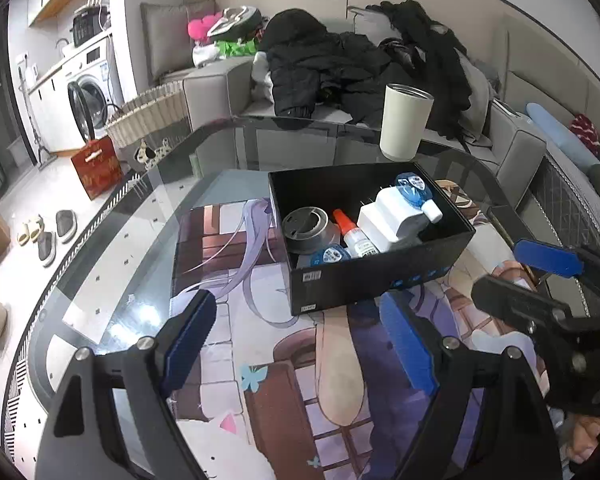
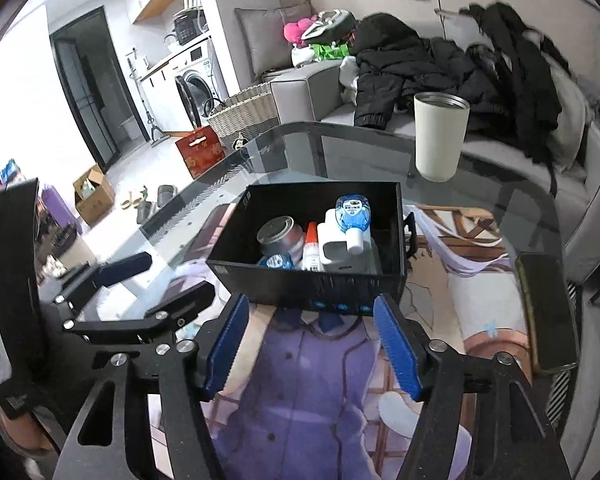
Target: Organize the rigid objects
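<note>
Black box [image 1: 374, 268] sitting on glass table [image 1: 112, 280], holding glue bottle [image 1: 354, 236], tape roll [image 1: 306, 226], others half hidden. Left gripper [image 1: 300, 344] and right gripper [image 2: 314, 344] both gaping, holding nothing. Phone [image 2: 548, 312] cut off.

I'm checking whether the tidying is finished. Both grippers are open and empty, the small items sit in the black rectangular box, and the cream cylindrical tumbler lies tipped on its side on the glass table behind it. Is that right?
One detail is wrong: the cream cylindrical tumbler stands upright, not tipped, as the right wrist view shows. The rest holds: the left gripper and right gripper are open and empty, the small items sit in the black rectangular box, and the tumbler is on the glass table behind it.
</note>
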